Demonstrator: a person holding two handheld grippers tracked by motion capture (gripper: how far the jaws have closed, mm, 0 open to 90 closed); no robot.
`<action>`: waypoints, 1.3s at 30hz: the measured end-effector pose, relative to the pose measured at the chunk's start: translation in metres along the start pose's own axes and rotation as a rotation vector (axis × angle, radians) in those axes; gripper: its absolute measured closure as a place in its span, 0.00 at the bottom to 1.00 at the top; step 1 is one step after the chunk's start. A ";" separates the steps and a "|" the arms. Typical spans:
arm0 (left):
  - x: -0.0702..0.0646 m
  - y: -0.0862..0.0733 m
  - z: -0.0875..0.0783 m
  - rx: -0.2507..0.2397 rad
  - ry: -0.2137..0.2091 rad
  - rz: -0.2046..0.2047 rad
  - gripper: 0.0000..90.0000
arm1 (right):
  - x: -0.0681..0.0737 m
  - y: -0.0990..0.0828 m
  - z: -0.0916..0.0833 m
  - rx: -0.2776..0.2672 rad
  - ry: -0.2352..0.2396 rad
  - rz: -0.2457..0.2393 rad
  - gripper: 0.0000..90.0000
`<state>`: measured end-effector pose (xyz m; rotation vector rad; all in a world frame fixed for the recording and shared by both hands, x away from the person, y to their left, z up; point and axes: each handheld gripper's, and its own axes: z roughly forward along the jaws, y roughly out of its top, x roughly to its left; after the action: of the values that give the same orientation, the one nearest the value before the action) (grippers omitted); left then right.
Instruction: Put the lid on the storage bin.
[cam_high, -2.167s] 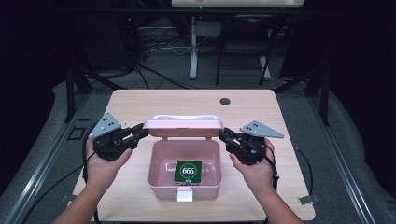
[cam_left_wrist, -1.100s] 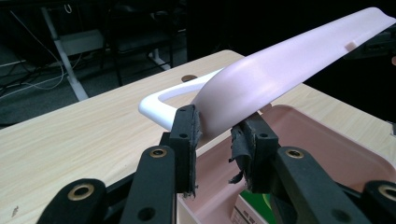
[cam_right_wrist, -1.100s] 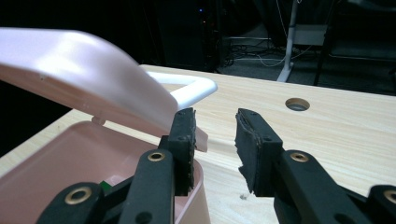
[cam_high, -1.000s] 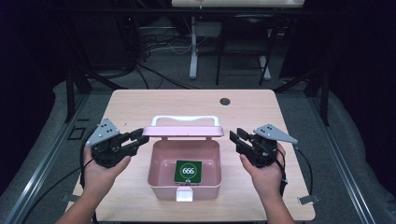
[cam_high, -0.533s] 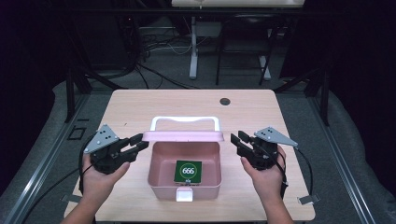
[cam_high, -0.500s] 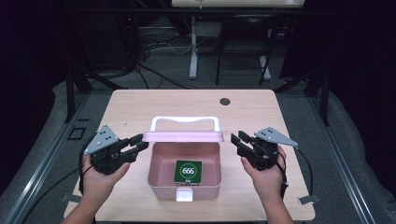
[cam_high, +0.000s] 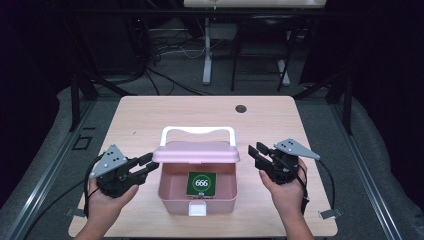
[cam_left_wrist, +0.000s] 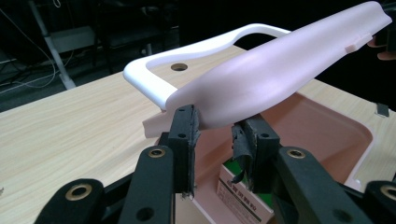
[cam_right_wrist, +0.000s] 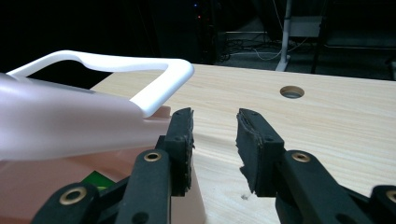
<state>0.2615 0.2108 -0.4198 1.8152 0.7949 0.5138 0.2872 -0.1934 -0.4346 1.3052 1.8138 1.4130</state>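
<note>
green card (cam_left_wrist: 243, 198) half hidden behind jaws, lid (cam_right_wrist: 60, 128) cut off at left edge

The high view looks forward and down on the whole light wooden table (cam_high: 150, 120). Both gripper views look close and low, sharing the pink plastic box's half-raised lid (cam_left_wrist: 280, 74) with its white handle.

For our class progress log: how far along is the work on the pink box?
Done: a green card lies inside the pink box. In hand: the lid stands partway over the opening, its end at the tips of the open left gripper; the right gripper is open beside it. Left: the lid isn't down, and the white latch looks unfastened.
</note>
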 end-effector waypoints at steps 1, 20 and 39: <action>0.000 -0.001 -0.001 0.005 -0.003 0.000 0.77 | -0.001 0.000 0.000 0.000 0.001 0.000 0.73; -0.005 -0.026 -0.006 0.006 -0.034 -0.022 0.77 | -0.006 -0.005 0.001 0.009 -0.006 0.014 0.73; -0.014 -0.057 -0.006 0.047 -0.040 -0.031 0.79 | -0.008 -0.008 0.002 0.013 -0.016 0.013 0.73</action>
<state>0.2318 0.2178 -0.4704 1.8478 0.8118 0.4408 0.2892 -0.2000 -0.4445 1.3338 1.8096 1.3958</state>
